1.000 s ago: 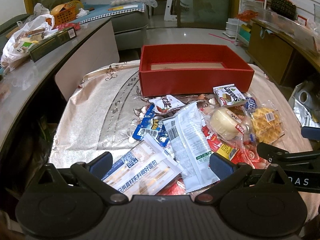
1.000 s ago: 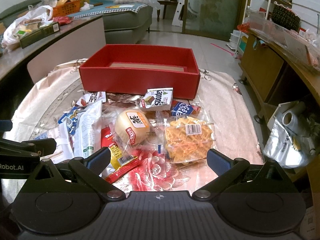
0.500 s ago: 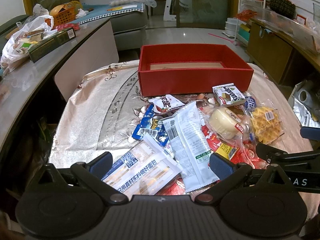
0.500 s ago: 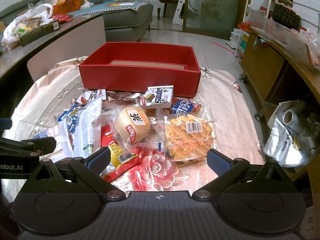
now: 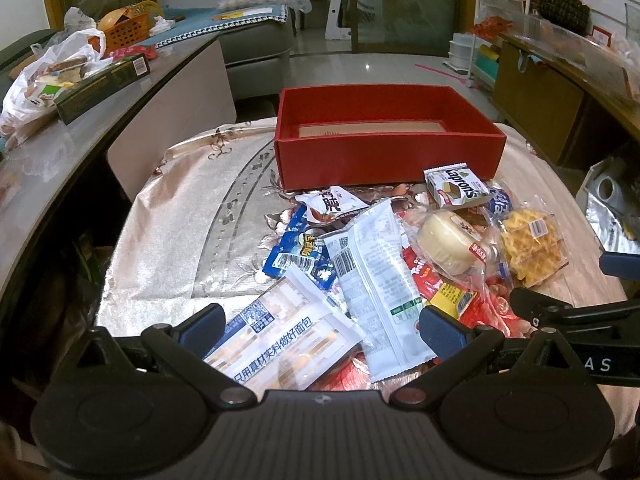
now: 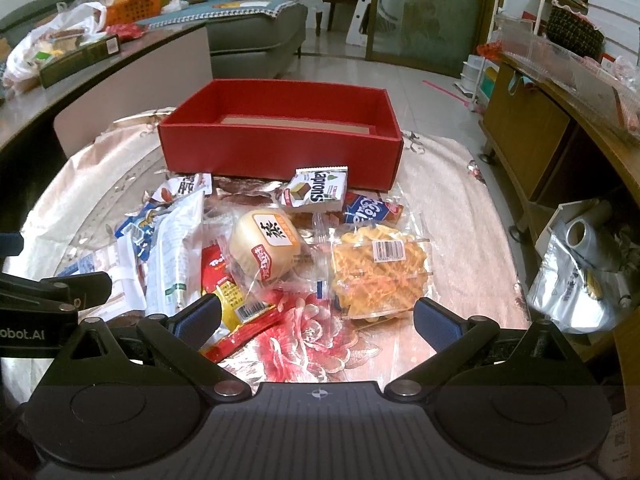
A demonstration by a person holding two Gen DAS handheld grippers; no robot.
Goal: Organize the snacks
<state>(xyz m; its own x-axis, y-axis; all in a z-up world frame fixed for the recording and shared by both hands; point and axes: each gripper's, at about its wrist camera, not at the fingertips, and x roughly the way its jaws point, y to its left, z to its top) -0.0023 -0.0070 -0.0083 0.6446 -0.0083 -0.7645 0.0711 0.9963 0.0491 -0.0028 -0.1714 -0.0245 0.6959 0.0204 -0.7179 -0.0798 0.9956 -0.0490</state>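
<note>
Lying in a loose heap on the tablecloth (image 5: 172, 240), the snacks sit between the two tools and the empty red box (image 5: 384, 136), which stands just beyond them at the far side. Farthest left, the white bread packet (image 5: 288, 332) rests directly ahead of the left gripper (image 5: 320, 326), its near end between the spread fingers, its long axis running diagonally up to the right. That gripper is wide open and holds nothing. Beside the bread, the long white packet (image 5: 376, 280) overlaps it and points toward the box; a blue wrapper (image 5: 300, 252) is partly buried beneath both. Further right come the round bun (image 6: 266, 246), then the wafer pack (image 6: 316, 192) just before the box wall, then the clear bag of yellow crisps (image 6: 380, 268). The right gripper (image 6: 316, 320) is likewise spread and empty, with the crisps bag just ahead of its right finger and a red stick packet (image 6: 240, 324) by its left. Judged from this, the bread is the left tool's nearest pick, the crisps the right's; the overlapping long packet may drag along with the bread.
</note>
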